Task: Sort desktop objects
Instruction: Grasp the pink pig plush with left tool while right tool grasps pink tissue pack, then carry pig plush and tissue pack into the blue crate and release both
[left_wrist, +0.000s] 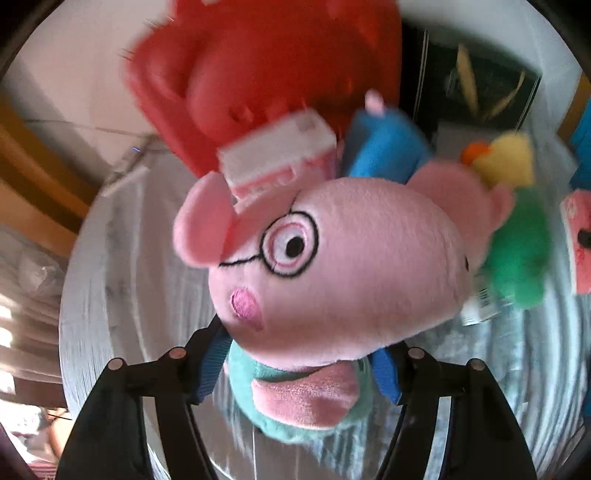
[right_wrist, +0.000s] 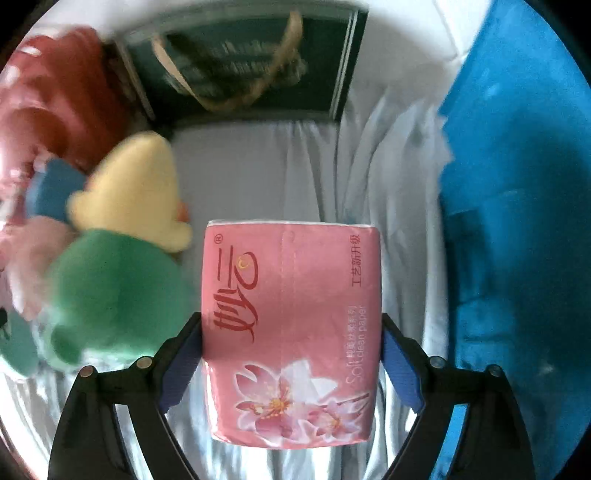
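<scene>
Left gripper (left_wrist: 299, 369): blue pads set against both sides of the pink pig plush (left_wrist: 332, 266), holding it; a red basket (left_wrist: 258, 74) lies beyond the fingertips. Right gripper (right_wrist: 291, 362): pads closed on the pink tissue pack (right_wrist: 291, 332); blue bin (right_wrist: 517, 221) right of the fingers.

I am pointing both grippers steeply downward: the left gripper (left_wrist: 295, 369) is pinching something soft, the right gripper (right_wrist: 291, 354) is clamping a wide pack.
</scene>
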